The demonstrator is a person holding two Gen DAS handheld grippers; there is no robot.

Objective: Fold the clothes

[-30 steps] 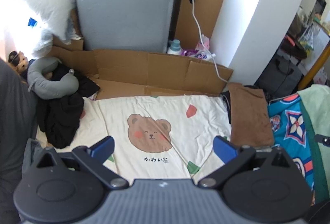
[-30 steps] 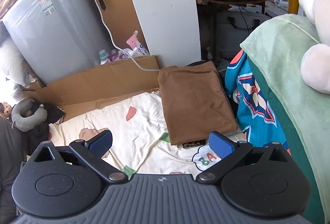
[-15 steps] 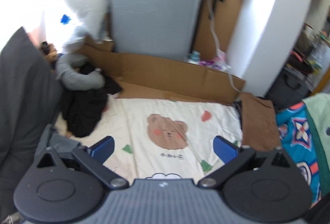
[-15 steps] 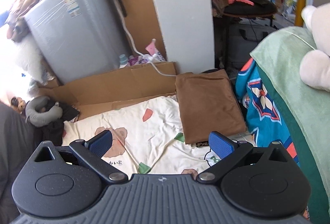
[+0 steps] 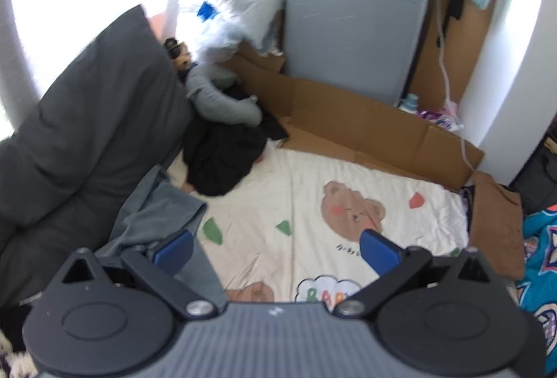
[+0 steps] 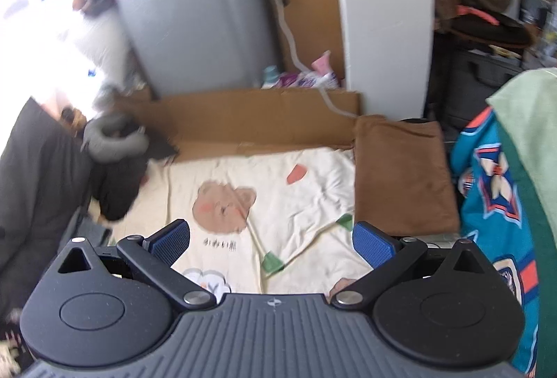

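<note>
Both grippers are raised over the work surface with nothing held: the left gripper (image 5: pixel 275 247) has its fingers (image 5: pixel 174 247) spread wide, and the right gripper (image 6: pixel 271 240) likewise has its fingers spread with only air between them. Directly below lies the bear sheet (image 5: pixel 313 204), a cream cloth that serves as the folding area and currently carries no garment laid out flat. At the left edge of the sheet, just beside the left fingers, a grey garment (image 5: pixel 156 214) lies crumpled and unfolded. Farther along the same edge, a black garment (image 5: pixel 219 155) sits in a heap under a grey neck pillow (image 5: pixel 222 103). On the opposite side, at the right edge of the sheet, a brown garment (image 6: pixel 400 172) lies as a flat, squared rectangle and appears already folded. Judged status: one item done, at least two left; no fold is in progress. Cardboard (image 5: pixel 348 120) lines the far edge.
</note>
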